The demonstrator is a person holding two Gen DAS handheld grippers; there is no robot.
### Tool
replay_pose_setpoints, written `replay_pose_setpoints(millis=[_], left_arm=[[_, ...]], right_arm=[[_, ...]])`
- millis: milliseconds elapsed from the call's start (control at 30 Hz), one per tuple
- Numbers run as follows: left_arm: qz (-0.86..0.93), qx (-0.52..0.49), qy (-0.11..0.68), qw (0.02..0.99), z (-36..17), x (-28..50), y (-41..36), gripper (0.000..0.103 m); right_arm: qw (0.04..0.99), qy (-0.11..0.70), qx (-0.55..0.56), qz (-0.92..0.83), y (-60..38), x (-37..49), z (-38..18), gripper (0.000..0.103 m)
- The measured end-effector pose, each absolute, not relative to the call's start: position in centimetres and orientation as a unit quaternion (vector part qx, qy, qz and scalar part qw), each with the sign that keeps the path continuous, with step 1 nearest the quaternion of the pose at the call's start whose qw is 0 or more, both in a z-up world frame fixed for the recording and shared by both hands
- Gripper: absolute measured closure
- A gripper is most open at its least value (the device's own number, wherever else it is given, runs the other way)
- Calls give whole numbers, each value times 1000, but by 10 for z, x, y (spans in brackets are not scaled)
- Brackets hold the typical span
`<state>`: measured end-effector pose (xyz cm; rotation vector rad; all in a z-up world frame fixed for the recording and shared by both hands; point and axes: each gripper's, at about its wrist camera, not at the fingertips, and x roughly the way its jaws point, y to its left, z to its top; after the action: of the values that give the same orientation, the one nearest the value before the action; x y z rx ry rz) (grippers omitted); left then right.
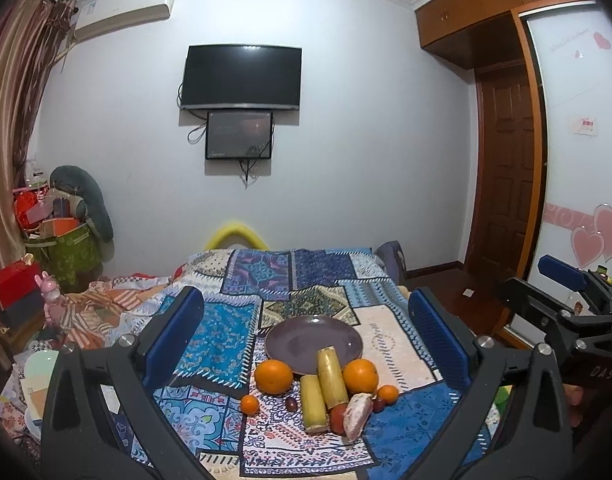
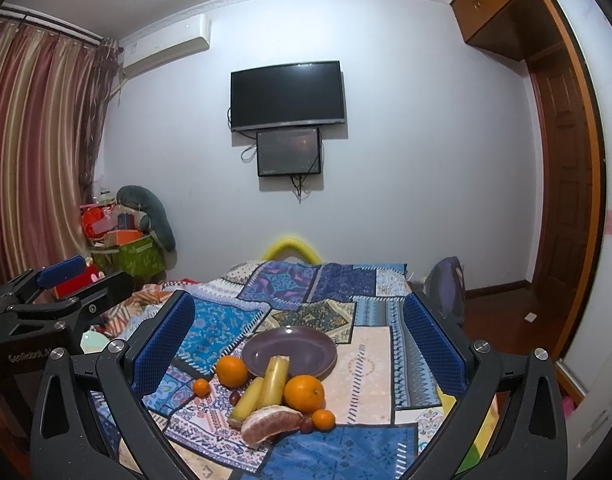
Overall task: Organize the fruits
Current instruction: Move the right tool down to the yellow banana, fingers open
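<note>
Both hand-held grippers spread wide with nothing between the blue pads: left hand-held gripper (image 1: 306, 336) framing the fruit pile from the lower half of its view, right hand-held gripper (image 2: 297, 340) doing the same in its own view. Right one also visible at the right edge of the left wrist view, left one at the left edge of the right wrist view.

Round purple ceramic plate (image 1: 314, 342) at lower centre of the frame, bare inside, lying on the blue patchwork bedspread (image 1: 225, 332). Just below the plate, a cluster of fruit: large orange on the left (image 1: 273, 376) touching the plate rim, large orange on the right (image 1: 360, 376), two yellow-green cut cane sections (image 1: 332, 372) side by side between them, the longer one leaning onto the plate edge. Small tangerine (image 1: 249, 405) lower left, apart from the cluster; second small tangerine (image 1: 387, 394) beside the right orange. Peeled pinkish pomelo segment (image 1: 357, 416) at the bottom of the pile, against the cane, with a red round fruit (image 1: 338, 418) tucked beside it. Small dark red date-like fruit (image 1: 291, 404) between left orange and cane.

Black wall-mounted television (image 1: 241, 76) in the upper centre, striped curtain (image 1: 9, 128) at the left edge, wooden wardrobe (image 1: 502, 152) at the right.
</note>
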<state>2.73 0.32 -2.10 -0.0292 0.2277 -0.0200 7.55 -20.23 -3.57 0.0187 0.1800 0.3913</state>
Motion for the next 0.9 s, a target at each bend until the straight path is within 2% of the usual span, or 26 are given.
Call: replay_pose_setpoints(millis=[100, 133, 233, 433, 500, 567, 767, 867, 900], left_arm=[[-5, -11, 129, 992, -29, 39, 8, 2], [-6, -10, 136, 991, -32, 44, 10, 6], [0, 1, 164, 986, -45, 59, 15, 19], [14, 16, 213, 977, -74, 90, 26, 24], [18, 15, 226, 974, -82, 101, 32, 25], [15, 9, 238, 971, -89, 111, 39, 33], [11, 14, 264, 964, -105, 138, 55, 34], [9, 16, 279, 960, -113, 152, 57, 34], [10, 14, 289, 957, -118, 159, 59, 34]], right_arm=[[974, 107, 5, 201, -201, 87, -45, 0], [973, 114, 2, 202, -199, 92, -49, 1], [970, 137, -14, 202, -194, 105, -60, 9], [958, 188, -30, 215, -187, 131, -83, 22], [953, 206, -32, 222, -185, 140, -89, 33], [947, 223, -31, 231, -183, 149, -95, 35], [930, 269, -27, 248, -173, 177, -109, 36], [926, 276, -35, 256, -165, 189, -113, 42], [924, 279, -36, 258, -162, 193, -115, 49]])
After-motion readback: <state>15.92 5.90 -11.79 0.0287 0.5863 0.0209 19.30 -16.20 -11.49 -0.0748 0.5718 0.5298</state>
